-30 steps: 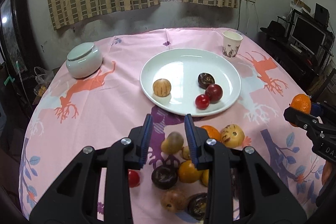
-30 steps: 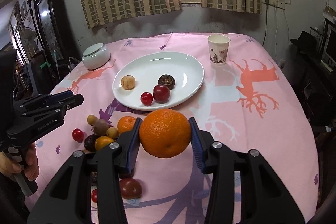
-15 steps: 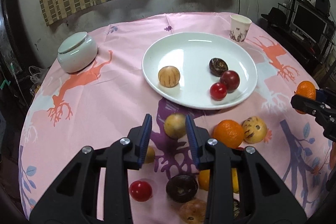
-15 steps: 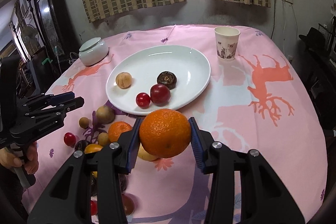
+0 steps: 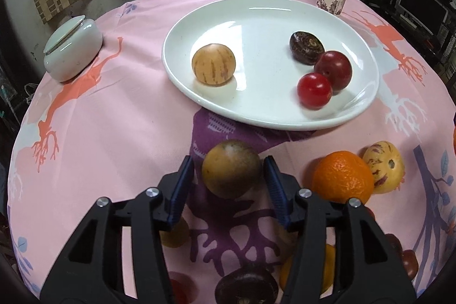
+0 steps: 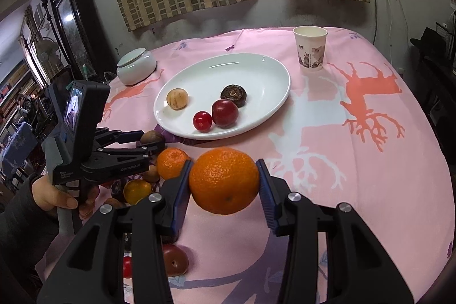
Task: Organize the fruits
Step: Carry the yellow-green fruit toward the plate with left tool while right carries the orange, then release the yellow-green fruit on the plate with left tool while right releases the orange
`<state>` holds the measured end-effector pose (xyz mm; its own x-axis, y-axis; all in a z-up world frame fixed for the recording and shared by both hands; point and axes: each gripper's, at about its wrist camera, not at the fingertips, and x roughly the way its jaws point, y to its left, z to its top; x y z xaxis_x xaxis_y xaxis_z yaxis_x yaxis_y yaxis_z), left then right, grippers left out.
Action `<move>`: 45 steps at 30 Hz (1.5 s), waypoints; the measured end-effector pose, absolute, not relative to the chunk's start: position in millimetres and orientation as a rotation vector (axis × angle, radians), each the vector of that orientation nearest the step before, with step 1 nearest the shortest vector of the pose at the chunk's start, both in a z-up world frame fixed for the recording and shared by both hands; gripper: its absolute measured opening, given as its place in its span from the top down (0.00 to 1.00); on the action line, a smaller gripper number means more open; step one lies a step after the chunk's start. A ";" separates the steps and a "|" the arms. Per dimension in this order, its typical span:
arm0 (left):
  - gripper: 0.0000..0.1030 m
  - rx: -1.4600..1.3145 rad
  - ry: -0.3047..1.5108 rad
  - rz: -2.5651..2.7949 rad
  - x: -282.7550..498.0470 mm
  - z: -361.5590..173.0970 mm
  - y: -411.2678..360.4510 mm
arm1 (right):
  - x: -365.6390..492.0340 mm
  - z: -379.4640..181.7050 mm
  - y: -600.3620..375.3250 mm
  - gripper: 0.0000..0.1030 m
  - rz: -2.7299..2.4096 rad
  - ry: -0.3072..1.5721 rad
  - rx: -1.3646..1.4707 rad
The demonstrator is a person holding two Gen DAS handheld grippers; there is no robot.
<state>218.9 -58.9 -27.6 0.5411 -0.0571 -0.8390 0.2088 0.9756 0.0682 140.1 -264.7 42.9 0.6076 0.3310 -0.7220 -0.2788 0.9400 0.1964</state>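
With an orange [image 6: 224, 180] clamped in the right gripper [image 6: 224, 184] above the tablecloth [image 6: 356, 161], the left gripper [image 5: 229, 181], jaws opening, was set around a brownish round fruit [image 5: 231, 168], apparently needing closure before transfer to the white plate [image 5: 256, 27].

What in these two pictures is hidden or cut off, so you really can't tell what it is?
- Left wrist view: the fruits at the bottom edge are covered by the left gripper; kinds and number unclear.
- Right wrist view: the fruit pile is partly behind both grippers.
- Right wrist view: the paper cup; its contents can't be seen.
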 end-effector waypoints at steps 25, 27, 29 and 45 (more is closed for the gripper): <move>0.62 0.083 0.784 -0.041 195.0 56.3 -59.5 | 188.6 68.9 -228.0 0.57 0.319 0.747 -0.147; 0.62 0.061 0.800 -0.034 205.5 54.7 -61.9 | 201.9 67.9 -226.2 0.57 0.306 0.739 -0.158; 0.62 0.033 0.814 -0.022 217.7 51.5 -63.3 | 216.9 64.8 -225.3 0.57 0.287 0.738 -0.164; 0.62 -0.007 0.889 0.046 274.6 17.4 -69.8 | 283.5 14.6 -228.7 0.57 0.199 0.874 -0.040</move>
<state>274.6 -69.8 17.4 0.6289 0.0376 -0.7766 -0.0433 0.9990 0.0133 283.5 -228.7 14.6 0.6247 0.1566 -0.7650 -0.1896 0.9808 0.0459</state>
